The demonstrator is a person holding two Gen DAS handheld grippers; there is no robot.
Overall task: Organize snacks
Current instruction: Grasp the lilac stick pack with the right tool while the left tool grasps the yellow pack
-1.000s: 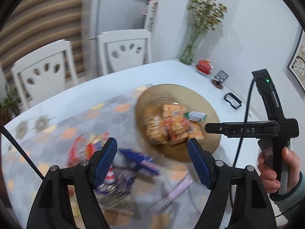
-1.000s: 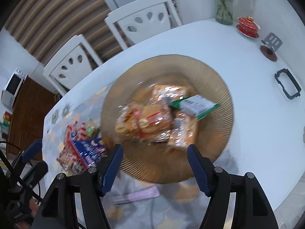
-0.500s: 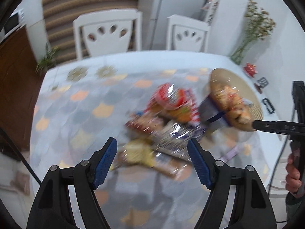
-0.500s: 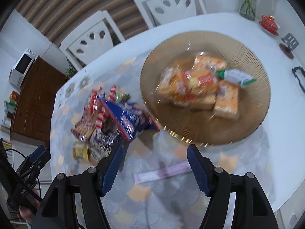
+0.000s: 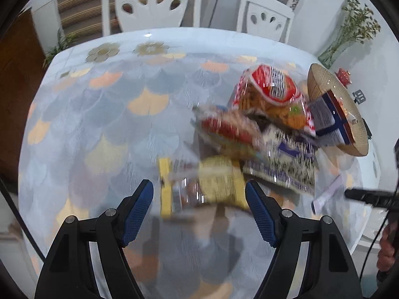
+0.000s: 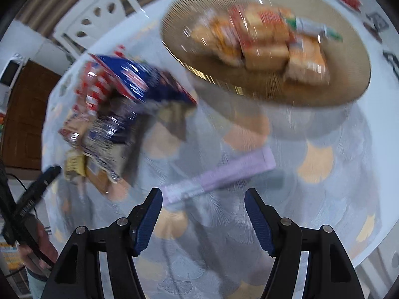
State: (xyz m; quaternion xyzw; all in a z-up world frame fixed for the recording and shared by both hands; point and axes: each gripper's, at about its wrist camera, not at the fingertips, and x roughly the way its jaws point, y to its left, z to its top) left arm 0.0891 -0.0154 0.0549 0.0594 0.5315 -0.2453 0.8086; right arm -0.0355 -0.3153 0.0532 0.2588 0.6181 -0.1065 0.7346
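Note:
A pile of snack packets lies on the patterned tablecloth. In the left wrist view my left gripper [image 5: 199, 209] is open and empty, just short of a yellow packet [image 5: 219, 184]; a red-and-orange bag [image 5: 271, 94] and a dark speckled bag [image 5: 286, 159] lie beyond. In the right wrist view my right gripper [image 6: 203, 220] is open and empty above a lilac stick packet [image 6: 219, 174]. A round woven tray [image 6: 344, 79] holds several orange packets [image 6: 264, 42]. The pile [image 6: 119, 99] is at the left.
Two white chairs [image 5: 152, 2] stand behind the table. A vase of dried flowers [image 5: 349, 32] and a small red dish [image 5: 344, 74] sit at the far right. The tray's edge [image 5: 331, 109] shows beside the pile. The table's near edge is at the lower right [image 6: 369, 246].
Both grippers have swung left and down, away from the tray toward the loose snacks. The left now faces the yellow packet, the right the lilac stick. Both stay open.

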